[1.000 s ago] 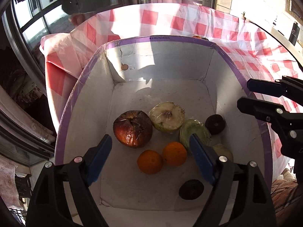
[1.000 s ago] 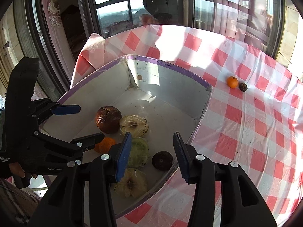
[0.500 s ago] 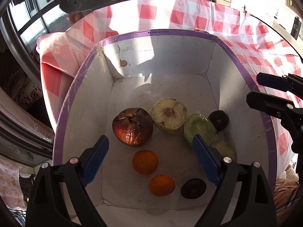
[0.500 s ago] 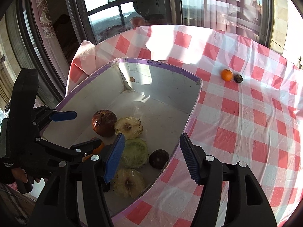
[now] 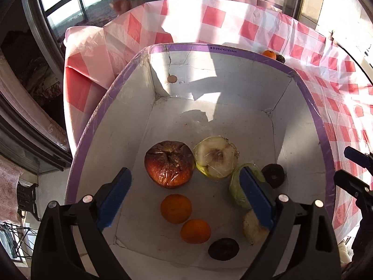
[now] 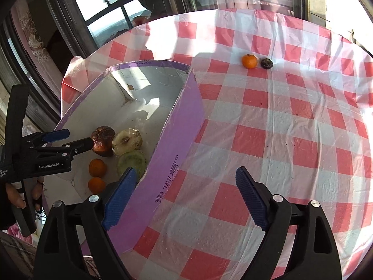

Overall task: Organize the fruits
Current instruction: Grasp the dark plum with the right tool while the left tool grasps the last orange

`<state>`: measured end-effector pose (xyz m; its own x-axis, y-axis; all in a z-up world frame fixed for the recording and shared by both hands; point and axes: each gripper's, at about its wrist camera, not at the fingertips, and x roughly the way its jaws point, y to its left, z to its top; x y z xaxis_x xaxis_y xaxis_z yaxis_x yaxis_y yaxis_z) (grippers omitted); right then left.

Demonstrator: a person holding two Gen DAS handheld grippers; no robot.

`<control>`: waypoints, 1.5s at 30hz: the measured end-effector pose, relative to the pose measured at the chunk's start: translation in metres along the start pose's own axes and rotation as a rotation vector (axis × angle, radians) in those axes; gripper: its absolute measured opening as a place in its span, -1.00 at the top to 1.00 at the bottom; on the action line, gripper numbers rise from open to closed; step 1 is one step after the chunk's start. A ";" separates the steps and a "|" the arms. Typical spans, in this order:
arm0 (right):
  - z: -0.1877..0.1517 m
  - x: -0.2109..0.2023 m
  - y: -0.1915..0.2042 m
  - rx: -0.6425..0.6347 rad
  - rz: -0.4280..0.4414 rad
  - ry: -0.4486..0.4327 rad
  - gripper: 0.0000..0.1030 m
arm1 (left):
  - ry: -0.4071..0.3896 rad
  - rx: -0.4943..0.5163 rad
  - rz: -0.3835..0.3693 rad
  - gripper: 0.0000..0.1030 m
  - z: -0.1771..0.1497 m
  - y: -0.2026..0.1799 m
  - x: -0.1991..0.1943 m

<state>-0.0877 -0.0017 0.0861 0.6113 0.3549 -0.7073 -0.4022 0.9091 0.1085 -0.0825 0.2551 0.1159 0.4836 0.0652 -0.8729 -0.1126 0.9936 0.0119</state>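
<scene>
A purple-rimmed white box [image 5: 233, 49] holds a wrinkled red apple [image 5: 169, 164], a pale cut fruit [image 5: 215, 156], green fruit pieces [image 5: 235, 186], two oranges [image 5: 176, 208] [image 5: 195, 231] and two dark fruits [image 5: 223, 249] [image 5: 273, 175]. My left gripper [image 5: 184, 198] is open and empty above the box's near end; it also shows in the right wrist view [image 6: 70, 137]. My right gripper [image 6: 184, 198] is open and empty above the box's right wall [image 6: 172, 144]. An orange [image 6: 249, 61] and a dark fruit [image 6: 266, 63] lie on the far tablecloth.
A red-and-white checked plastic tablecloth [image 6: 279, 140] covers the table. Windows and a dark frame [image 6: 70, 23] stand behind the table's far left edge. The table's left edge [image 5: 67, 93] drops off beside the box.
Both grippers have pulled back and risen. The right gripper has swung right, over the box wall and tablecloth, and opened wider. One orange rolled toward the near end of the box.
</scene>
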 end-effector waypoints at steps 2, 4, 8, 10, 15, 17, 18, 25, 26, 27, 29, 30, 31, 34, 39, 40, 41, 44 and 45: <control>0.003 -0.002 -0.008 0.016 0.033 0.012 -0.68 | -0.050 -0.030 0.006 -0.82 0.016 -0.009 -0.007; 0.008 -0.003 -0.029 0.124 0.112 0.028 -0.68 | -0.107 -0.049 0.013 -0.89 0.033 -0.019 -0.016; 0.026 0.000 -0.065 0.185 0.021 0.006 -0.68 | -0.168 -0.064 -0.022 -0.93 0.069 -0.049 -0.020; 0.035 0.007 -0.087 0.231 -0.016 -0.003 -0.68 | -0.178 -0.057 -0.040 -0.93 0.086 -0.069 -0.016; 0.055 0.042 -0.124 0.141 -0.121 0.033 -0.68 | -0.197 -0.042 -0.088 -0.93 0.117 -0.131 -0.002; 0.066 0.060 -0.136 0.084 -0.150 0.043 -0.67 | -0.194 -0.038 -0.105 -0.93 0.125 -0.157 0.005; 0.073 0.068 -0.143 0.060 -0.166 0.043 -0.67 | -0.192 -0.035 -0.108 -0.93 0.128 -0.170 0.009; 0.136 0.135 -0.198 -0.008 -0.224 0.021 -0.49 | -0.169 -0.005 -0.069 -0.93 0.131 -0.225 0.035; 0.148 0.143 -0.204 -0.011 -0.223 0.014 -0.48 | -0.161 0.003 -0.059 -0.93 0.129 -0.228 0.038; 0.159 0.152 -0.208 -0.014 -0.219 0.009 -0.45 | -0.156 0.011 -0.048 -0.93 0.128 -0.231 0.041; 0.178 0.170 -0.214 -0.026 -0.211 0.003 -0.38 | -0.145 0.029 -0.022 -0.93 0.125 -0.237 0.047; 0.187 0.178 -0.216 -0.034 -0.210 0.001 -0.35 | -0.137 0.038 -0.009 -0.93 0.123 -0.238 0.051; 0.195 0.187 -0.217 -0.043 -0.214 0.001 -0.33 | -0.130 0.044 0.002 -0.93 0.122 -0.240 0.053; 0.216 0.209 -0.219 -0.056 -0.212 0.003 -0.24 | -0.118 0.051 0.033 -0.93 0.120 -0.243 0.061; 0.234 0.230 -0.212 -0.109 -0.215 -0.008 -0.24 | -0.091 0.051 0.065 -0.93 0.122 -0.251 0.080; 0.236 0.231 -0.211 -0.123 -0.224 -0.013 -0.22 | -0.090 0.059 0.070 -0.93 0.124 -0.255 0.083; 0.236 0.231 -0.211 -0.131 -0.230 -0.016 -0.10 | -0.089 0.068 0.075 -0.93 0.127 -0.258 0.087; 0.231 0.222 -0.222 -0.123 -0.207 -0.026 0.25 | -0.081 0.089 0.081 -0.93 0.139 -0.268 0.102; 0.227 0.216 -0.230 -0.108 -0.196 -0.031 0.25 | -0.078 0.084 0.077 -0.93 0.144 -0.268 0.107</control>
<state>0.2918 -0.0841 0.0673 0.7051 0.1817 -0.6854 -0.3430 0.9334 -0.1054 0.1247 0.0091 0.0892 0.5422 0.1457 -0.8275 -0.0808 0.9893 0.1212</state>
